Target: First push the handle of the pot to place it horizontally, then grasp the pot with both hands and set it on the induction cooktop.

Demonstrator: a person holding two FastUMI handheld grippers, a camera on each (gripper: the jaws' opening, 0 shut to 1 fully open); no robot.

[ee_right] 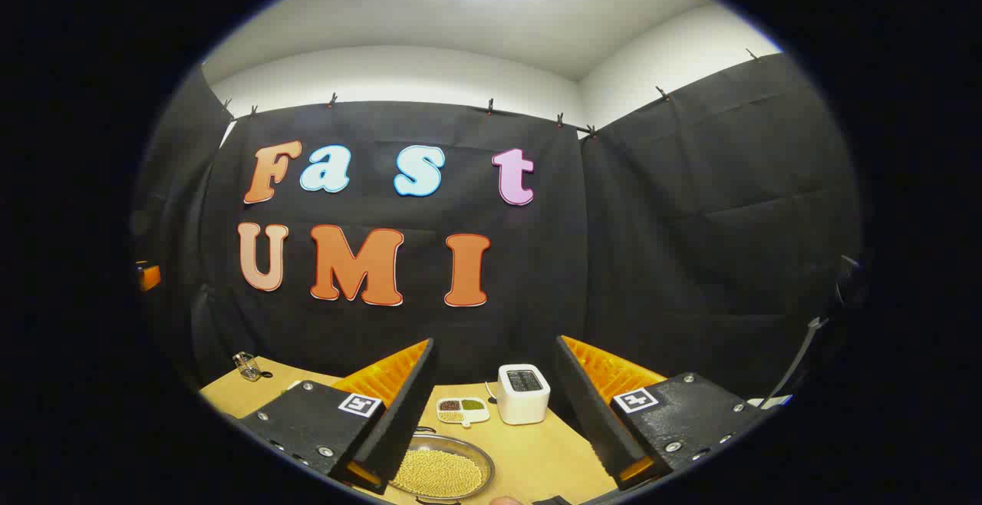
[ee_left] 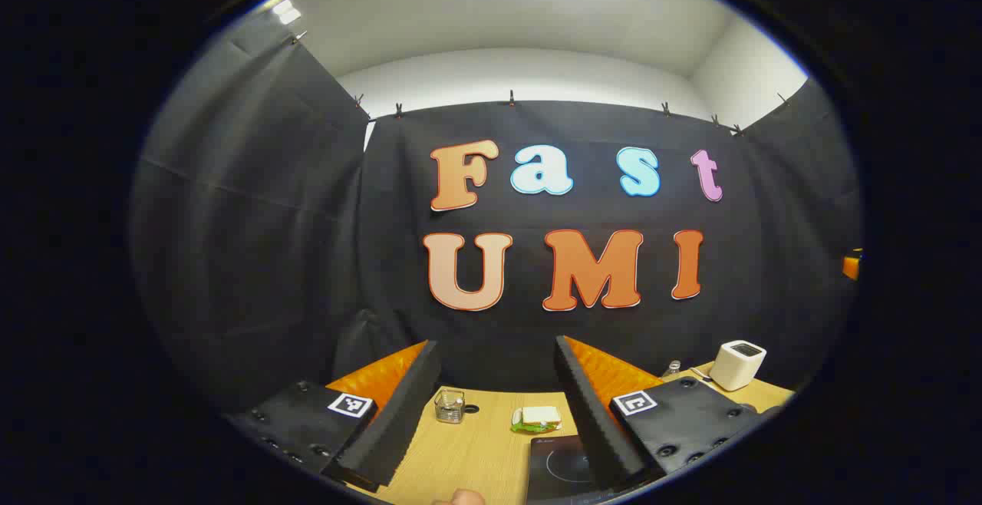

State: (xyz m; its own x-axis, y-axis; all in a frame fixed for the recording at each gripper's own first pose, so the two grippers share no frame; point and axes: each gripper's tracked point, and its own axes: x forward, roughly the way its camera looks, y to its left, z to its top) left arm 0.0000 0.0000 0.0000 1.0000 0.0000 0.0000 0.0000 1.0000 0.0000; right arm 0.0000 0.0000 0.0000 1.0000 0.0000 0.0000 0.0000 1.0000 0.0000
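Spread jaws above induction cooktop point(ee_left: 560, 465)

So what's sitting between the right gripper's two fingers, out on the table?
In the right gripper view, a white toaster and a small divided dish stand between the open jaws, with a metal bowl of yellow grains nearer.

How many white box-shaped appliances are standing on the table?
1, seen from both sides: the white appliance stands at the table's far right near the wall, beside the divided dish. Others may be hidden.
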